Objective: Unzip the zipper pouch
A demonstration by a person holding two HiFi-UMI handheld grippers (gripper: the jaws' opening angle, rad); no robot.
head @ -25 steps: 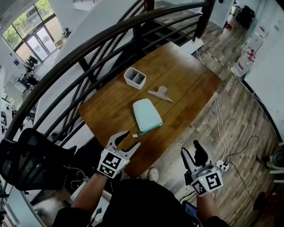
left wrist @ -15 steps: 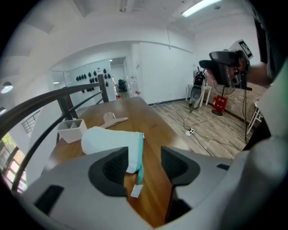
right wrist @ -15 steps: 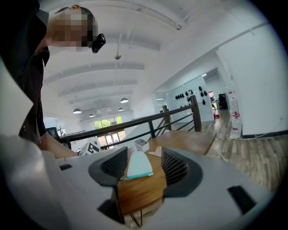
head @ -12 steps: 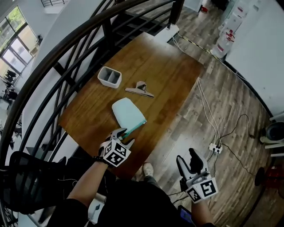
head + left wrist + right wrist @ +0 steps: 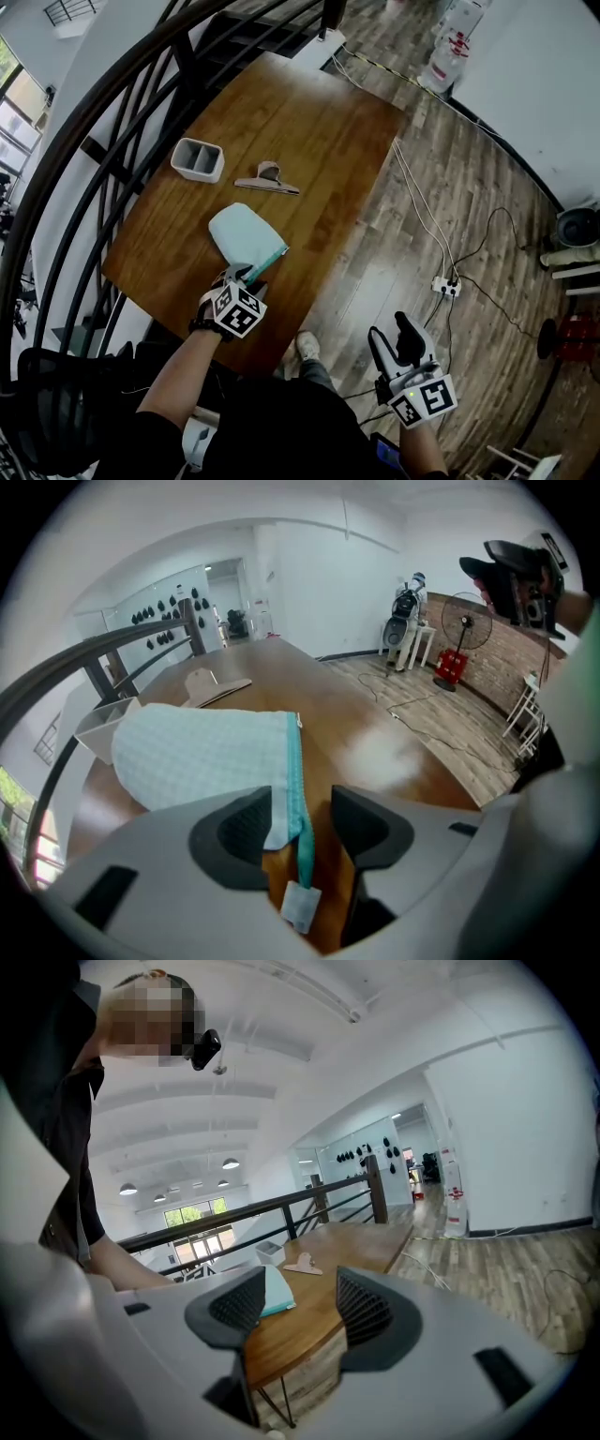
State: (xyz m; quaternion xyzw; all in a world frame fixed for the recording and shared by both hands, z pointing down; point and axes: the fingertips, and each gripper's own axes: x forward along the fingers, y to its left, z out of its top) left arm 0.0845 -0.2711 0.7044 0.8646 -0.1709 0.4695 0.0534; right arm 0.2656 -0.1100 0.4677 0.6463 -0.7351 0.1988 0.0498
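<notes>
A pale mint zipper pouch [image 5: 242, 234] lies flat on the wooden table [image 5: 309, 122], its teal zipper [image 5: 269, 262] along the near right edge. My left gripper [image 5: 236, 277] has come down at the zipper's near end. In the left gripper view the pouch [image 5: 197, 757] lies ahead, and the teal zipper tail [image 5: 298, 803] with its white tag [image 5: 300, 907] runs between the jaws. These have just been closing and stand apart, the pads [image 5: 242, 829] not pressing the zipper. My right gripper [image 5: 397, 341] hangs open and empty over the floor, off the table's near corner [image 5: 300, 1309].
A grey two-compartment tray [image 5: 197, 159] and a beige clip [image 5: 267, 180] sit on the table beyond the pouch. A dark railing [image 5: 112, 122] curves along the table's left side. A power strip with cables [image 5: 441, 286] lies on the wood floor at right.
My left gripper has dropped and moved forward from the table's near edge to the zipper's end, its jaws narrowing. The right gripper has shifted slightly, still off the table.
</notes>
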